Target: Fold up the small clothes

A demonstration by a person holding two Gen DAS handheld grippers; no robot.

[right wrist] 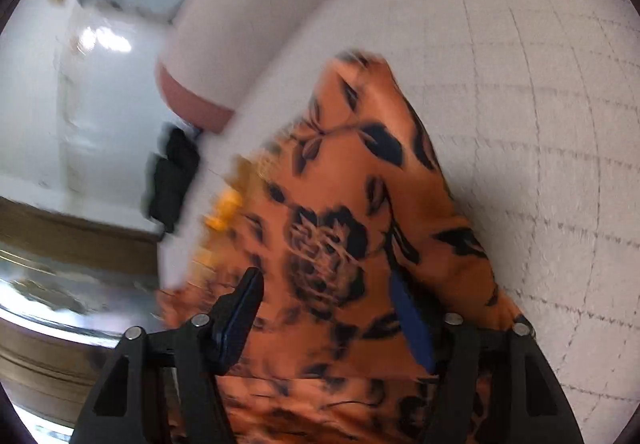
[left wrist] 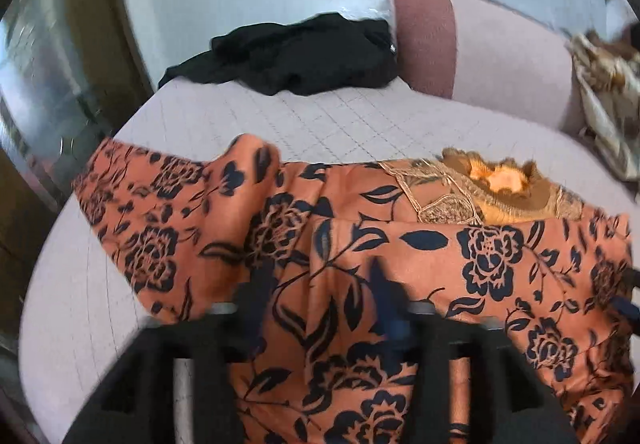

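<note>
Your right gripper's fingers (right wrist: 248, 296) stand wide over the orange floral garment (left wrist: 360, 244) spread on the mattress's near edge (left wrist: 80, 304), your left gripper (left wrist: 316, 308) seemingly likewise through blur; soft, light, slippery, so pinch hems or corners.

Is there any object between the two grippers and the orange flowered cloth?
No. Nothing visible separates them: the left gripper and the right gripper both sit right over the orange floral garment, fingers spread apart.
</note>
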